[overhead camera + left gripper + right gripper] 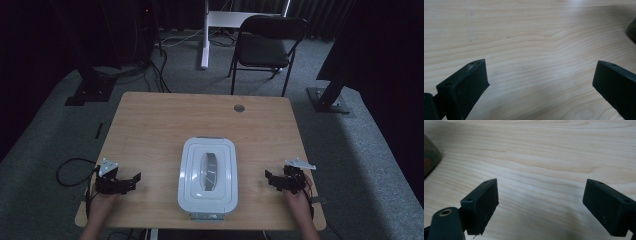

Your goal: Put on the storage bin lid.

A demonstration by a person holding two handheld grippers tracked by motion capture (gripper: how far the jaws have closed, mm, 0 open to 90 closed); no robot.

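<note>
Table (150,120) of pale wood, seen whole from the high view, with one white lidded box (208,173) lying flat near the front edge, at about 6 o'clock from the table's centre; its lid is on and has a clear oval handle recess in the middle, with one grey latch at the near end and one at the far end. Left gripper (131,181) sits at 9 o'clock of the box, near it but apart, jaws spread and pointing toward the box, nothing between them. Right gripper (272,179) sits at 3 o'clock of the box, also apart from it, jaws wide and bare. Two grippers, two hands, one box. High view alone gives the surroundings: one dark folding chair (264,47) at 12 o'clock beyond the table, one round grommet hole (239,108) near the far edge, grey carpet, one cable loop on the floor at 9 o'clock. Left gripper view adds the wood grain up close under its two black jaws, set far apart, and a dark corner of the box at 3 o'clock of that frame. Right gripper view gives the same: two jaws well separated over bare wood, a dim edge of the box at 9 o'clock.
</note>
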